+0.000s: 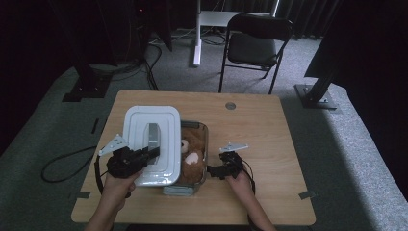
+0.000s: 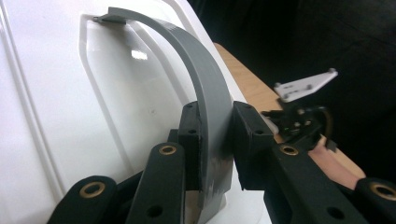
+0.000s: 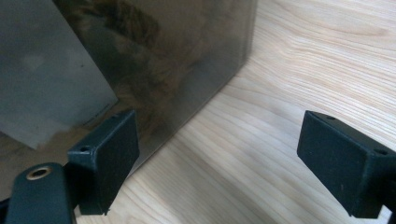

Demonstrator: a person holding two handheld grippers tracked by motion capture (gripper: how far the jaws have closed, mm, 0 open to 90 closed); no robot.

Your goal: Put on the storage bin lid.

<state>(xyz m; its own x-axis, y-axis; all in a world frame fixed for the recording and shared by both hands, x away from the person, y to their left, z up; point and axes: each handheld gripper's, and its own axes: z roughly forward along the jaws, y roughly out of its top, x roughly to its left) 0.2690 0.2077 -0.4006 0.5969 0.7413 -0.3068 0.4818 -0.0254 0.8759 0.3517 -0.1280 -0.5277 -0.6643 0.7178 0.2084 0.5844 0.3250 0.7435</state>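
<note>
Two black jaws of the left gripper (image 2: 212,140) are pinched on the grey handle (image 2: 205,93) of the white lid (image 1: 153,144), taken at the handle's near end where the strap arches up from the lid's top. The lid is held tilted over the left part of the box (image 1: 204,144), which lies toward 3 o'clock of the gripper in the high view, so the brown plush toy (image 1: 191,156) inside is uncovered on the right. The lid is judged light, stiff and smooth; the thin handle is likely to flex and to let the lid swing, so a hold near the handle's middle would keep it more level. The right gripper (image 1: 215,171) is spread wide with nothing between its jaws, just beside the box's right wall at 9 o'clock of it, low over the wooden surface (image 1: 260,130). The clear box looks rigid and slick, best steadied by its wall; the toy is soft and light.
</note>
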